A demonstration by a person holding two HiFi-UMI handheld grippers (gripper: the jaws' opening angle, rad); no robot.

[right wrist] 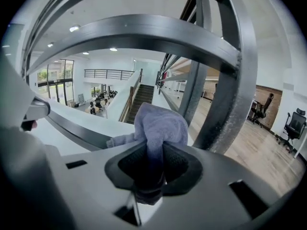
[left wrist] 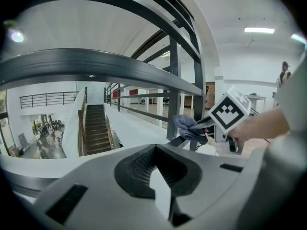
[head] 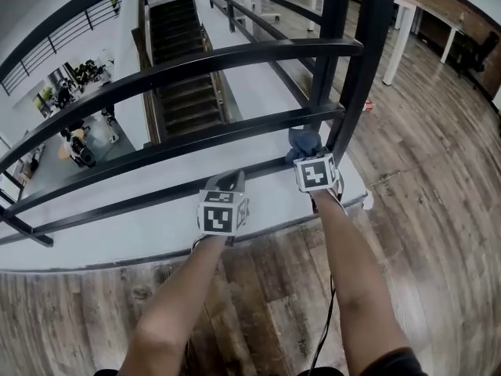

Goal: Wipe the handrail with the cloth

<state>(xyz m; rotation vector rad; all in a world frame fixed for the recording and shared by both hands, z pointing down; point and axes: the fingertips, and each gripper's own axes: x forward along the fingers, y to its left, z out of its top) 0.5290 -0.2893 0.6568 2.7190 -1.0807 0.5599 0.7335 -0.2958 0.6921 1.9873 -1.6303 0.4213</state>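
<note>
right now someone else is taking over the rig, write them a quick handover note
Left tool: shut, holding nothing, low by the lowest rail, to the left of the right one.
Right tool: shut on the blue-grey cloth, which is bunched at the lowest rail next to the upright post.
Done: the cloth is gripped and at the railing; how much has been wiped does not show.
Left: probably draw the cloth along the rail away from the post.
</note>
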